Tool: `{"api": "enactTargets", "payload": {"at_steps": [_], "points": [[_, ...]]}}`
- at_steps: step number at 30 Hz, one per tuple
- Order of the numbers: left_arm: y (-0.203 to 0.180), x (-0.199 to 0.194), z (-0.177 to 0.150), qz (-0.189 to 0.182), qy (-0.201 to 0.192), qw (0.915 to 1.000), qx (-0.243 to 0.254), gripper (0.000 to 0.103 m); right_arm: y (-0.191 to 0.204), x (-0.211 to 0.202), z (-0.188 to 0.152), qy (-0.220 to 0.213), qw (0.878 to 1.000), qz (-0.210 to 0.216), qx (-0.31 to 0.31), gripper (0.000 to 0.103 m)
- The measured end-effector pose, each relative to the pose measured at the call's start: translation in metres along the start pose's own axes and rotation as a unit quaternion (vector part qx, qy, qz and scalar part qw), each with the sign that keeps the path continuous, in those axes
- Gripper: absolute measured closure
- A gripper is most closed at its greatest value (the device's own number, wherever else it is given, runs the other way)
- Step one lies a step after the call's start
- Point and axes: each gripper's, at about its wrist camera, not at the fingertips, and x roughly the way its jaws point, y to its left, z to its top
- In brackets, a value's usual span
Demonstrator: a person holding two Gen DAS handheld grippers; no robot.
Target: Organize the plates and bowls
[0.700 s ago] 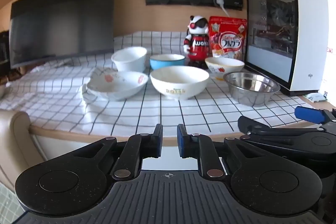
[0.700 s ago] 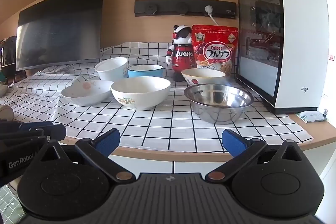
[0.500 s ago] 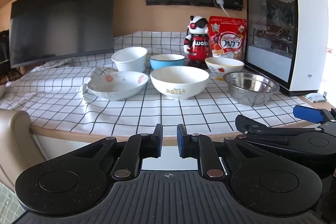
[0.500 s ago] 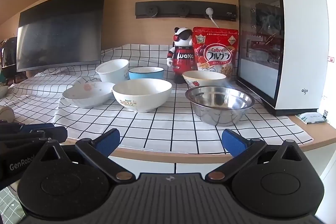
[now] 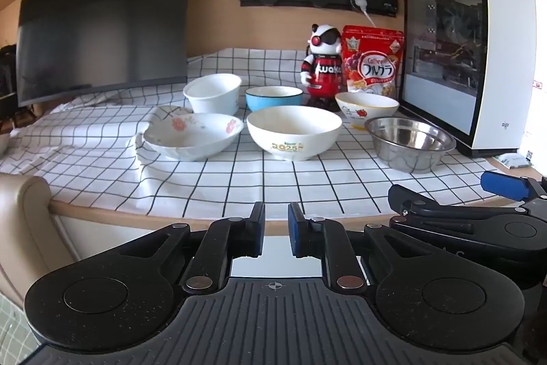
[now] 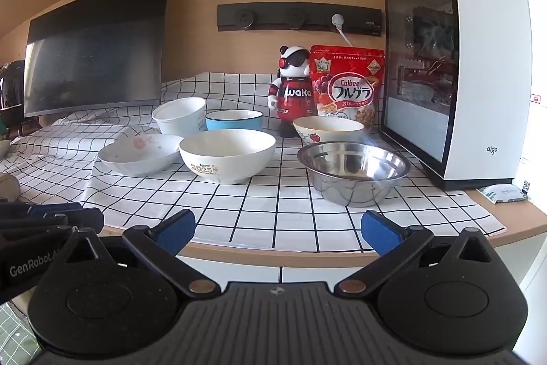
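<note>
My left gripper (image 5: 275, 233) is pinched nearly together on nothing, and my right gripper (image 6: 278, 230) is spread wide, both short of the counter edge. Ahead on the checked cloth (image 6: 259, 204): steel bowl (image 6: 354, 171) nearest right, cream bowl (image 6: 227, 159) centre, flowered dish (image 6: 138, 156) left. All look empty.

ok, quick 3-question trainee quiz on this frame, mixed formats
1. True or false: the steel bowl stands nearest the white PC case.
2. Which gripper is open? A left B right C both
3. Fill in: the toy robot stands behind the ____ bowl.

Key: 1 true; 2 B; 3 blue
</note>
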Motion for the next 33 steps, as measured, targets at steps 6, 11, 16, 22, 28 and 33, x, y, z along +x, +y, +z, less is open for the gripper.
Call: {"api": "enactTargets", "payload": {"at_steps": [6,11,16,22,28,33], "points": [[0.0005,0.0007,0.0005,0.0,0.002,1.0,-0.003,0.086,0.0009,0.0015,0.0004,-0.001,1.0,0.0,-0.002,0.0],[0.0013,0.0009,0.0009,0.0,0.005,1.0,-0.006,0.086,0.0006,0.0025,0.0004,-0.001,1.0,0.001,-0.002,0.0],[0.0022,0.0011,0.0017,0.001,0.004,0.9999,-0.009,0.086,0.0009,0.0021,-0.0004,-0.003,1.0,0.002,-0.003,0.0],[0.0019,0.0007,0.0011,0.003,0.003,0.9999,-0.012,0.086,0.0001,0.0021,-0.0006,-0.002,1.0,0.001,-0.003,0.0],[0.0023,0.0006,0.0012,0.002,0.004,0.9999,-0.013,0.086,-0.0008,0.0009,-0.0015,-0.001,1.0,0.0,-0.001,0.0],[0.0029,-0.0008,0.0002,0.003,0.004,0.9999,-0.015,0.086,-0.0009,0.001,-0.0008,-0.001,1.0,0.0,-0.001,0.0]]}}
